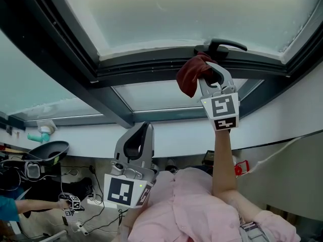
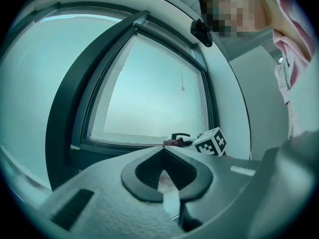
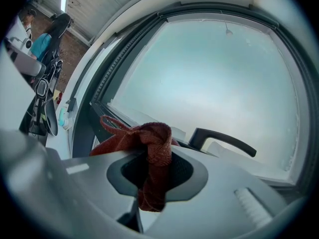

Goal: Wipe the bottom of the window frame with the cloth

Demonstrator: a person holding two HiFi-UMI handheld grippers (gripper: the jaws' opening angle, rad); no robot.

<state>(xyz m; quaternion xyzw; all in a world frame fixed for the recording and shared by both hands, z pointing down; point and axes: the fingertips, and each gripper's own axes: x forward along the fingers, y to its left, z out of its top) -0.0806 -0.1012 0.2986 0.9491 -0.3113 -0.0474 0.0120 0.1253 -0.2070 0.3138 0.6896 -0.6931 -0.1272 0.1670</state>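
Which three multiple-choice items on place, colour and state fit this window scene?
1. Where is the cloth? A on the floor; B between the right gripper's jaws; C on a table.
2. Its colour? A blue; B white; C dark red.
3. The left gripper's jaws? A shut, empty; B wide apart; C shut on the cloth.
Answers: 1 B: the jaws pinch it. 2 C: it shows dark red. 3 A: jaws together, nothing between.

Window handle (image 1: 225,46) juts over frame (image 1: 146,67); leftward stretch open
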